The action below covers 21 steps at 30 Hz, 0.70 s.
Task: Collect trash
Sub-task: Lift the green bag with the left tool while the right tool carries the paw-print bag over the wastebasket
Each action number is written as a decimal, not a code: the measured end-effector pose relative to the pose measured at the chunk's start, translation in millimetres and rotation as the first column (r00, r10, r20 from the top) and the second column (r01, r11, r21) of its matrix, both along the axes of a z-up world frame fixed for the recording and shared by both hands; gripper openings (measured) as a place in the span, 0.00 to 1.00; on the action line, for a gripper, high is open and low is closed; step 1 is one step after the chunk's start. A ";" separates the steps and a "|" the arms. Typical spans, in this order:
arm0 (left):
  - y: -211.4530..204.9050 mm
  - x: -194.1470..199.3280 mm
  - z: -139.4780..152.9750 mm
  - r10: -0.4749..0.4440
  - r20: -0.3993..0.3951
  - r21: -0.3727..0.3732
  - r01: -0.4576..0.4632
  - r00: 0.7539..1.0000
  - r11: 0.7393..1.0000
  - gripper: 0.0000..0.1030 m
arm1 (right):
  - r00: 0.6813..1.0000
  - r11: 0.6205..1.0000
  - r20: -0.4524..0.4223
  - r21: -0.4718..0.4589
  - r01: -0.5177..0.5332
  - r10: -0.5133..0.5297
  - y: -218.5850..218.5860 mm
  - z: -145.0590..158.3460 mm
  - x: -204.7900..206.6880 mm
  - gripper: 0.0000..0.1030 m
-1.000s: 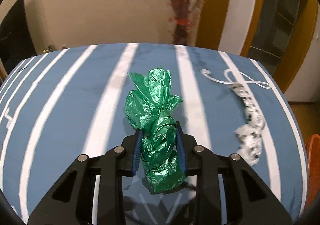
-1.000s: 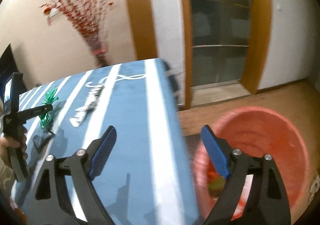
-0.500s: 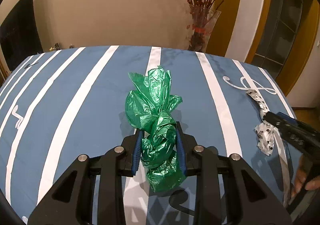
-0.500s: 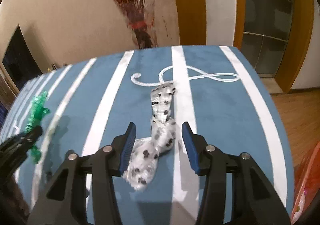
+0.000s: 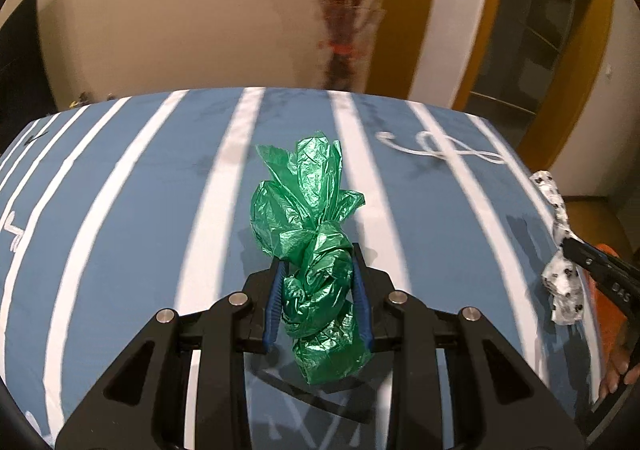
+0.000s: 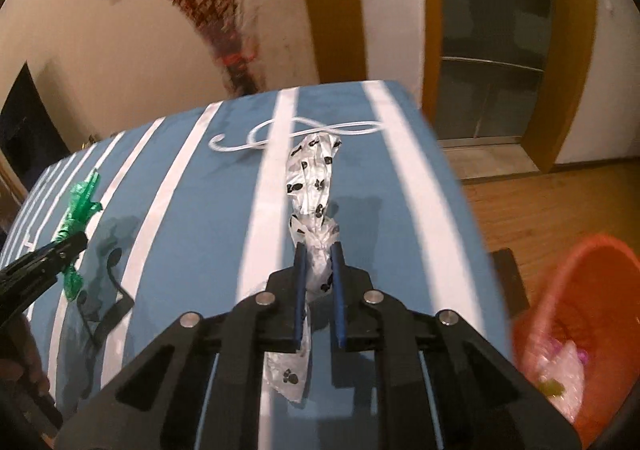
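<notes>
My left gripper (image 5: 318, 256) is shut on a crumpled green plastic bag (image 5: 310, 218), which hangs above the blue striped tablecloth (image 5: 160, 210). My right gripper (image 6: 318, 250) is shut on a twisted white plastic bag with black paw prints (image 6: 312, 178), lifted off the cloth. The left wrist view catches the white bag (image 5: 562, 282) at the right edge, pinched in the other gripper. In the right wrist view the green bag (image 6: 78, 206) shows at the left, held by the left gripper.
An orange bin (image 6: 576, 330) with trash inside stands on the wooden floor right of the table. A vase of red branches (image 6: 236, 62) stands beyond the far table edge. A white loop pattern (image 6: 296, 132) is printed on the cloth. A hand (image 5: 620, 366) holds the right tool.
My right gripper swung from over the orange bin to the white paw-print bag, closed on it and lifted it. The left gripper kept its hold on the green bag.
</notes>
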<state>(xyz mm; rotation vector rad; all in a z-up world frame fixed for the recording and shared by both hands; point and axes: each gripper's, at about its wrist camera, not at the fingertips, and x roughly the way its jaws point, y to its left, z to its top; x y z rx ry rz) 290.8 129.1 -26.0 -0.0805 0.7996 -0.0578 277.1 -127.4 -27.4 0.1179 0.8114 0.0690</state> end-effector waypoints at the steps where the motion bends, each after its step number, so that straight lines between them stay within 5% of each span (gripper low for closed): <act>1: -9.4 -3.9 2.8 -0.018 0.004 -0.002 0.018 1.000 1.000 0.29 | 1.000 1.000 0.010 0.005 0.013 -0.013 -9.3 3.9 -9.3 0.13; 12: -106.9 -40.9 28.3 -0.205 0.042 -0.014 0.206 0.978 0.978 0.29 | 0.980 0.986 0.117 -0.023 0.165 -0.161 -94.2 34.4 -101.2 0.13; 21: -190.3 -69.6 37.7 -0.356 0.046 -0.046 0.358 0.933 0.933 0.29 | 0.951 0.963 0.163 -0.024 0.268 -0.261 -146.0 40.3 -153.4 0.13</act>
